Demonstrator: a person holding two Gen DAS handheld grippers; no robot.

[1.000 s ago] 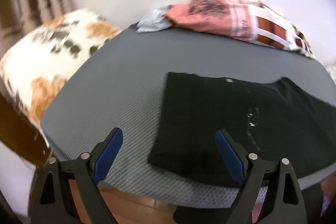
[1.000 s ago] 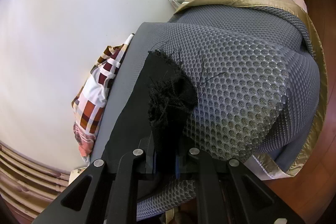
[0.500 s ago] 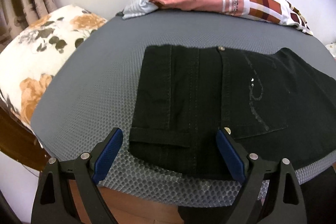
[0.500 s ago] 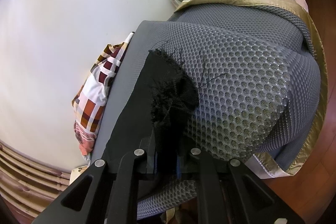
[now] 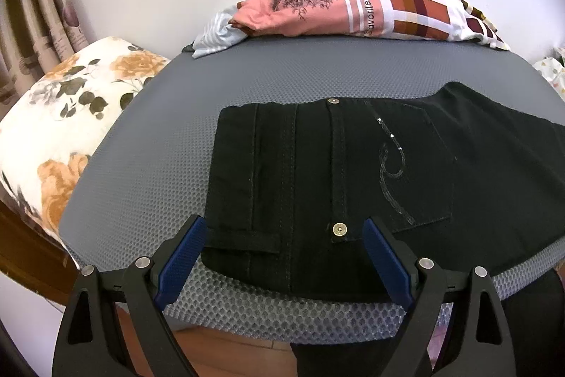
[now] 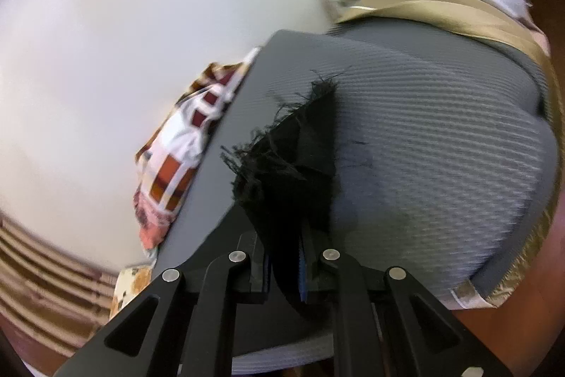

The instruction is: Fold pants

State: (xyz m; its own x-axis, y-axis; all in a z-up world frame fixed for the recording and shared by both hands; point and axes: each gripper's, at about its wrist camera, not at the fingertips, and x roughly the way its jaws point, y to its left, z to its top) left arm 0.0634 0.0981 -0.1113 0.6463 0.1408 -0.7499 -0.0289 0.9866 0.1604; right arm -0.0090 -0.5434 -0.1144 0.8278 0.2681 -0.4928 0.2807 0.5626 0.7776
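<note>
Presently, the pants [image 5: 353,186] lie along the bed's [image 5: 148,151] near edge; the right gripper [image 6: 284,257] is clamped on the frayed hem [image 6: 282,161], the left gripper [image 5: 282,257] gapes over the waistband. Risk: the thin frayed bite may slip, or the unpinned waistband drag off the edge.

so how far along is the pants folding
Done: the black pants lie flat on the grey mattress, already doubled leg on leg. In hand: the right claw is shut on the frayed hem; the left claw is open over the waistband. Left: folding hem toward waist.
</note>
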